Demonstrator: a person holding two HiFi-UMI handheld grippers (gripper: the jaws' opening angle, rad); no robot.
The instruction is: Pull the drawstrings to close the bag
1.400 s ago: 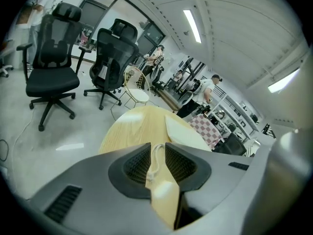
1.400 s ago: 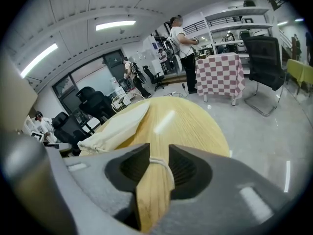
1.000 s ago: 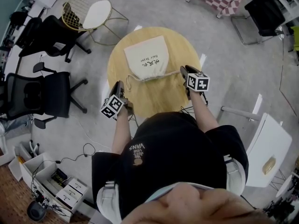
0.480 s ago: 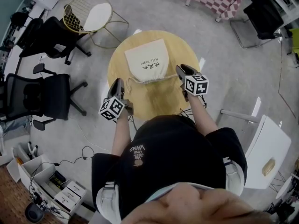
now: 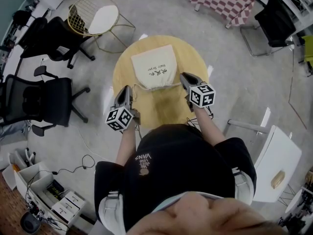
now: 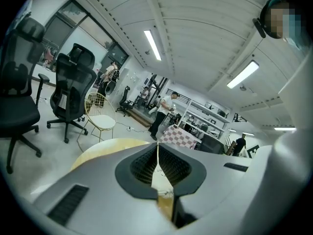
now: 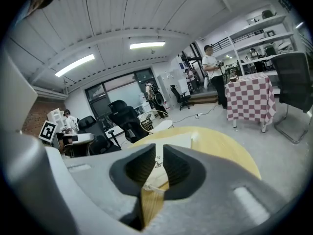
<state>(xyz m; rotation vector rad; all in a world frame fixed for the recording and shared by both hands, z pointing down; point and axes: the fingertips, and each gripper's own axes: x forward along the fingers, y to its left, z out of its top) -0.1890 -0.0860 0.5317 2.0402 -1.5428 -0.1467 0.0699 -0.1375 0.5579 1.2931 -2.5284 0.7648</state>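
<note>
Round wooden table (image 5: pixel 161 106), cream drawstring bag (image 5: pixel 154 65) toward the far edge. I've moved in: left gripper (image 6: pixel 157 151) closing, pinching the left cord (image 6: pixel 165 194); right gripper (image 7: pixel 157 163) closing around the right cord (image 7: pixel 152 187), not gripping yet.

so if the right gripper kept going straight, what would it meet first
Likely the drawstring between its closing jaws, then the cream bag just beyond; depth is unclear.
</note>
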